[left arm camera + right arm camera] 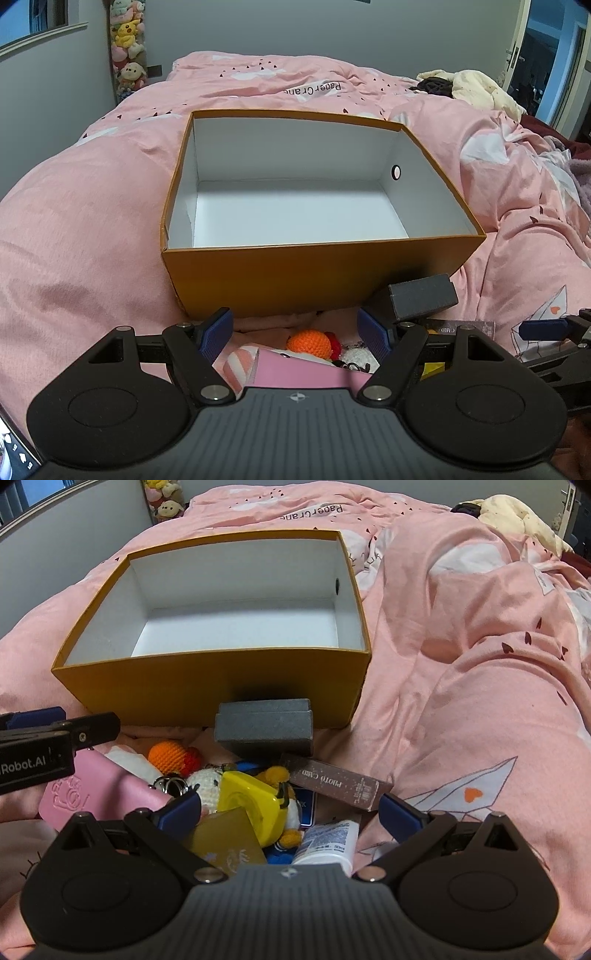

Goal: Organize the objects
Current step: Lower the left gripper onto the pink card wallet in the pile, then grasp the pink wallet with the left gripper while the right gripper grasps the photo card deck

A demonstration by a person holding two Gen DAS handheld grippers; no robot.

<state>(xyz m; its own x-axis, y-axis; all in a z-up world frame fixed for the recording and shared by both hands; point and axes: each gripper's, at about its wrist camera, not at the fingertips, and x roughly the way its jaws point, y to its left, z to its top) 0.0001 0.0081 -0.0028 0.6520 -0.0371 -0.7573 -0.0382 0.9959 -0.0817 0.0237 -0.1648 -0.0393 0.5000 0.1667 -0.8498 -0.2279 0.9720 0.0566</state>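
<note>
An empty orange box (pixel 317 273) (pixel 207 686) with white inside stands on the pink bed. In front of it lies a heap of small things: a grey box (pixel 264 725) (pixel 423 295), an orange crochet ball (pixel 309 342) (pixel 169 757), a pink case (pixel 103 794) (pixel 295 373), a yellow round gadget (pixel 249 805), a brown photo-card box (pixel 338 781), a white tube (pixel 328 843) and a gold card (pixel 229 840). My left gripper (pixel 297 334) hangs open above the pink case and ball. My right gripper (pixel 290 814) hangs open over the yellow gadget and tube, holding nothing.
The pink quilt (pixel 85 229) rises in soft folds around the box, with a high fold (pixel 480 635) on the right. A cream plush (pixel 476 90) lies at the far right. Plush toys (pixel 127 48) hang by the wall at the far left.
</note>
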